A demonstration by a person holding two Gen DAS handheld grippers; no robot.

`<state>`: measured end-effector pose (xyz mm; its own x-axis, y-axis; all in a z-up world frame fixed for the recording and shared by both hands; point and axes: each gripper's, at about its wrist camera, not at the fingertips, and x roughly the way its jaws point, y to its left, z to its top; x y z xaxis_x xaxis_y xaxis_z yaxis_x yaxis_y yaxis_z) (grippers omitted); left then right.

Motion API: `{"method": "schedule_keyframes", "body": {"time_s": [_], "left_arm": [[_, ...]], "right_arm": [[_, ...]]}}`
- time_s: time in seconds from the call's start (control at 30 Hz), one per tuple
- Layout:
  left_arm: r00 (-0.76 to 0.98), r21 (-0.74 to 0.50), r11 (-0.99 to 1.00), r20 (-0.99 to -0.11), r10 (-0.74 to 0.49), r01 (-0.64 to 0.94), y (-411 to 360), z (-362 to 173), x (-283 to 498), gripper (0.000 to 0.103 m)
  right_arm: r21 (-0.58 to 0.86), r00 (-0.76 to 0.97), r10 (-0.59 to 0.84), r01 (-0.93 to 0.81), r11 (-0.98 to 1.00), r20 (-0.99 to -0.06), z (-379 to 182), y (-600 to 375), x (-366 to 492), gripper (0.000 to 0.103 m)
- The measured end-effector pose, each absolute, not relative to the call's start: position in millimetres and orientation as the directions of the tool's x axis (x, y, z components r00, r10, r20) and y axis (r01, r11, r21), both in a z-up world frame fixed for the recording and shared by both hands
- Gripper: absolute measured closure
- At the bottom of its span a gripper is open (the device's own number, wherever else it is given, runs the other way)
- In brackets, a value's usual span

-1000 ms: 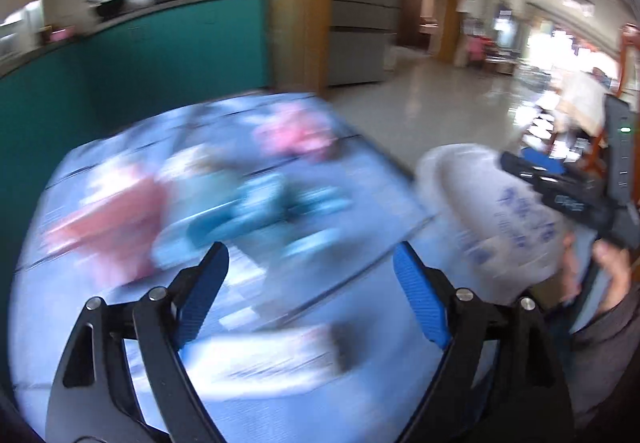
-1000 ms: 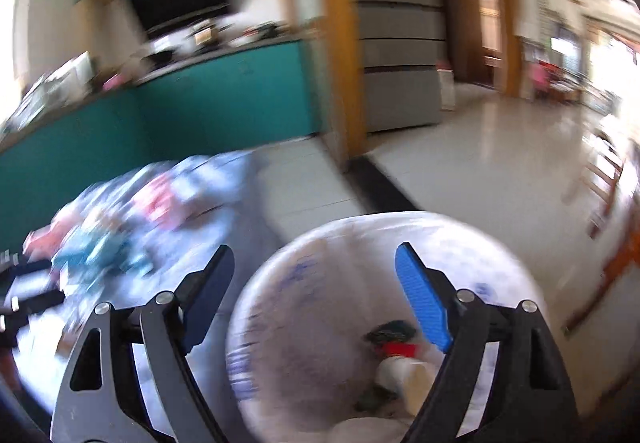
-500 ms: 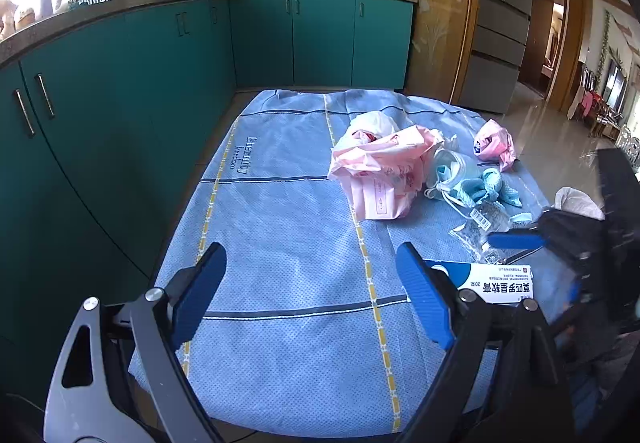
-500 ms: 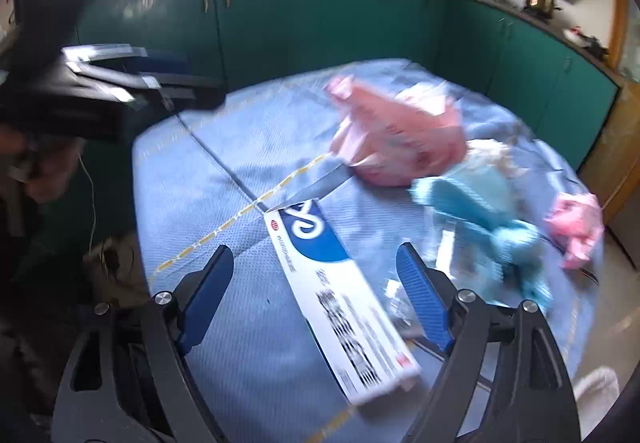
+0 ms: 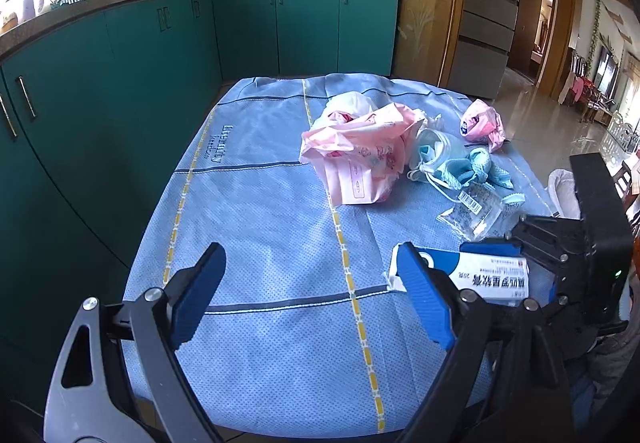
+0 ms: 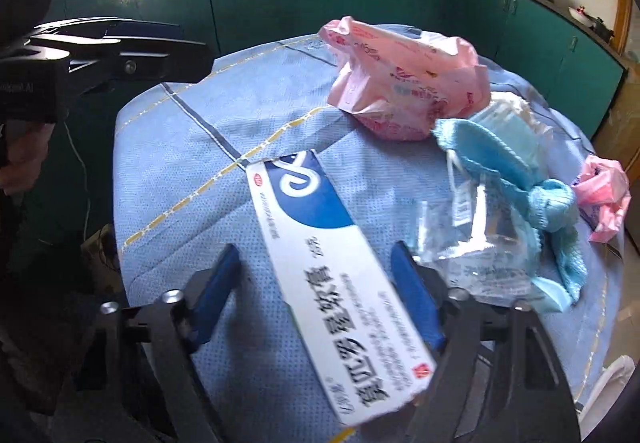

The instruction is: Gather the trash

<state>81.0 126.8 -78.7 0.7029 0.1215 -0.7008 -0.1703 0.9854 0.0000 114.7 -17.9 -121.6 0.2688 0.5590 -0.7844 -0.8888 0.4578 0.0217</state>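
My right gripper [image 6: 316,291] is closing around the blue-and-white box [image 6: 320,263]; pads not yet on it. Box lies flat near the edge of the blue-clothed surface [image 5: 260,211]. My left gripper [image 5: 308,299] hangs wide open, holding nothing. Pink wrapper [image 5: 360,159] sits mid-surface.

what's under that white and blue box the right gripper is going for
The white and blue box lies on the blue tablecloth, between the closing right gripper's jaws. Whatever is directly beneath it is covered.
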Motion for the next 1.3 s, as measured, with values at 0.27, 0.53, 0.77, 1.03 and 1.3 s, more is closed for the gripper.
{"method": "schedule_keyframes", "body": {"time_s": [0.27,0.53,0.77,1.03,1.3], "left_arm": [[0.696,-0.009,0.986,-0.709,0.113,-0.169,125.6,-82.3,81.1,0.016],[0.691,-0.013,0.987,-0.716,0.103,-0.16,121.2,-84.3,82.8,0.015],[0.698,-0.008,0.991,-0.711,0.088,-0.133,111.3,-81.5,86.9,0.015],[0.692,-0.001,0.992,-0.717,0.084,-0.123,107.9,-82.5,88.8,0.015],[0.694,0.007,0.995,-0.716,0.076,-0.102,101.5,-79.8,91.5,0.013]], "right_arm": [[0.062,0.28,0.586,-0.867,0.495,-0.76,-110.9,-47.9,116.2,0.058],[0.116,0.375,0.641,-0.799,0.59,-0.67,-84.1,-107.5,127.9,0.058],[0.134,0.446,0.56,-0.687,0.714,-0.698,-94.1,-139.6,151.8,0.058],[0.102,0.435,0.537,-0.701,0.706,-0.722,-103.0,-129.8,149.0,0.058],[0.105,0.411,0.562,-0.734,0.671,-0.718,-103.4,-123.3,142.2,0.045]]}}
